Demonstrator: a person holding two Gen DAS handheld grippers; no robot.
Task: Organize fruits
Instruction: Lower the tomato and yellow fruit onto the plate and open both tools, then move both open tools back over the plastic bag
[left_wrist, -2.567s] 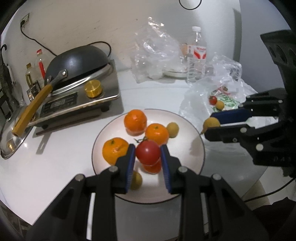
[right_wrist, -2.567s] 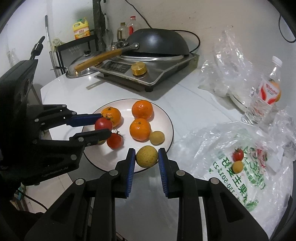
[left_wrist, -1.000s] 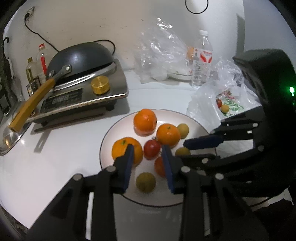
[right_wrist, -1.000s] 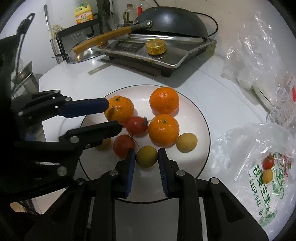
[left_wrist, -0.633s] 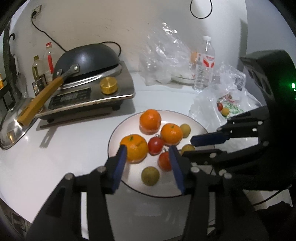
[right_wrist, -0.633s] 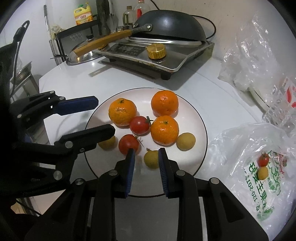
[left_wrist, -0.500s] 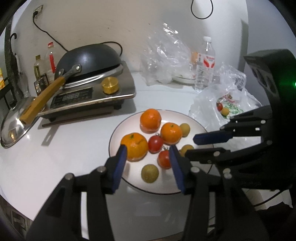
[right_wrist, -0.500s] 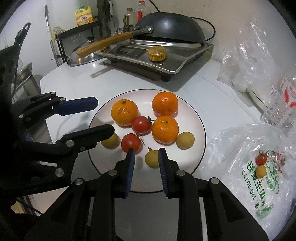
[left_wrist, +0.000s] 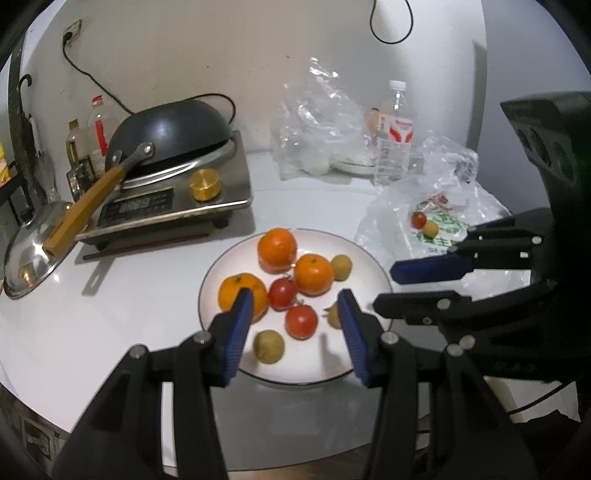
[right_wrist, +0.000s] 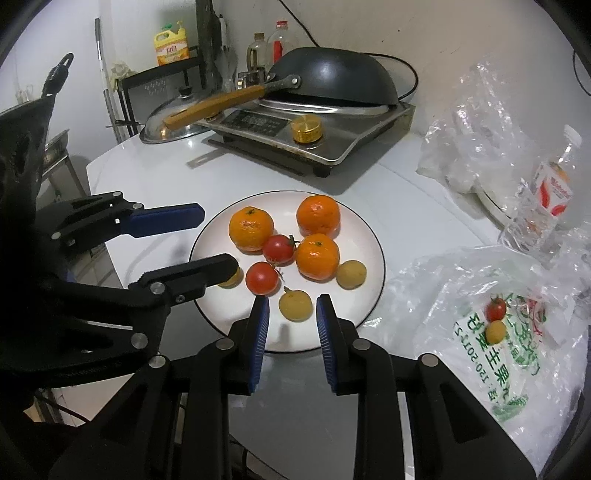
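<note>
A white plate (left_wrist: 314, 360) (right_wrist: 356, 229) holds three oranges (left_wrist: 277, 249), two tomatoes (left_wrist: 301, 321) and three small yellow fruits (left_wrist: 269, 346). My left gripper (left_wrist: 294, 304) (right_wrist: 216, 239) hovers open above the plate's near side with nothing between its pads. My right gripper (right_wrist: 292, 301) (left_wrist: 384, 288) is shut to a narrow gap and grips nothing. A yellow fruit (right_wrist: 295, 304) lies on the plate just past its tips. One more tomato (right_wrist: 495, 309) and a yellow fruit (right_wrist: 495, 331) lie on a printed plastic bag (right_wrist: 480, 369).
An induction cooker (left_wrist: 173, 203) with an upturned black wok (left_wrist: 170, 133) stands behind the plate, and a steel lid (left_wrist: 29, 258) lies to its left. Crumpled clear bags (left_wrist: 314, 129) and a water bottle (left_wrist: 395, 133) stand at the back right. The table edge (left_wrist: 74, 417) is close below.
The left gripper let the tomato go onto the plate and widened. The right gripper's yellow fruit now lies on the plate. Both grippers drew back and rose.
</note>
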